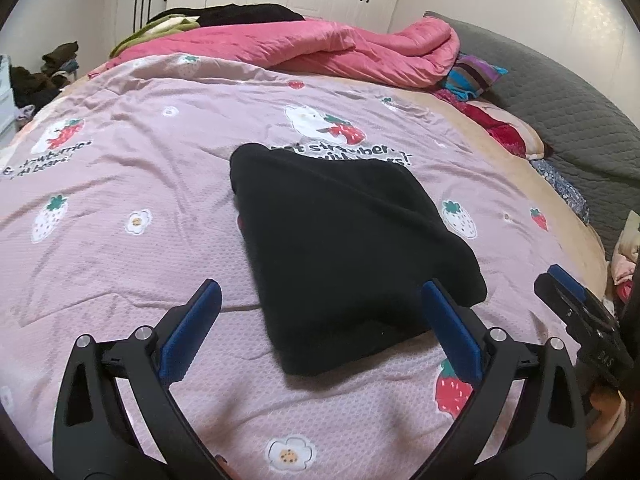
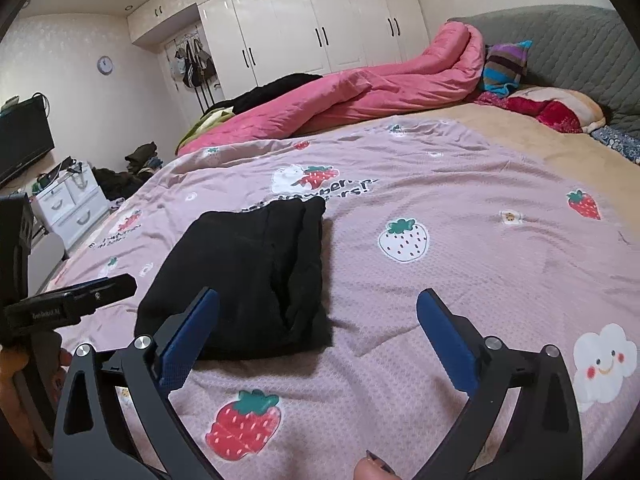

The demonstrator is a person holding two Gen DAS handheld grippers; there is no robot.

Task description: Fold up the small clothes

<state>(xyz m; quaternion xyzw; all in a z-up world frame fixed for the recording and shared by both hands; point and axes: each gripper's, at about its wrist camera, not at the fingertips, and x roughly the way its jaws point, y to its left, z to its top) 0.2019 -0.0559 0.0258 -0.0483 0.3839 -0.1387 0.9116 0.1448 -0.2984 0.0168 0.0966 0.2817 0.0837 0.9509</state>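
A black garment (image 1: 336, 248) lies folded into a compact bundle on the pink strawberry-print bedcover (image 1: 132, 176). My left gripper (image 1: 322, 294) hovers over the bundle's near end, jaws wide open, blue pads apart and touching nothing. In the right wrist view the same black garment (image 2: 248, 276) sits left of centre, its stacked layers showing along the right edge. My right gripper (image 2: 318, 304) stands open just off the bundle's near right corner, with only bedcover (image 2: 460, 248) between its pads. The right gripper (image 1: 580, 312) also shows at the right edge of the left wrist view.
A rumpled pink quilt (image 1: 304, 46) and dark clothes lie along the bed's far side. Pillows (image 2: 556, 110) and a striped cloth (image 2: 506, 64) rest by the grey headboard (image 2: 572, 52). White wardrobes (image 2: 320, 28), a drawer unit (image 2: 70, 204) and a television (image 2: 22, 136) stand beyond the bed.
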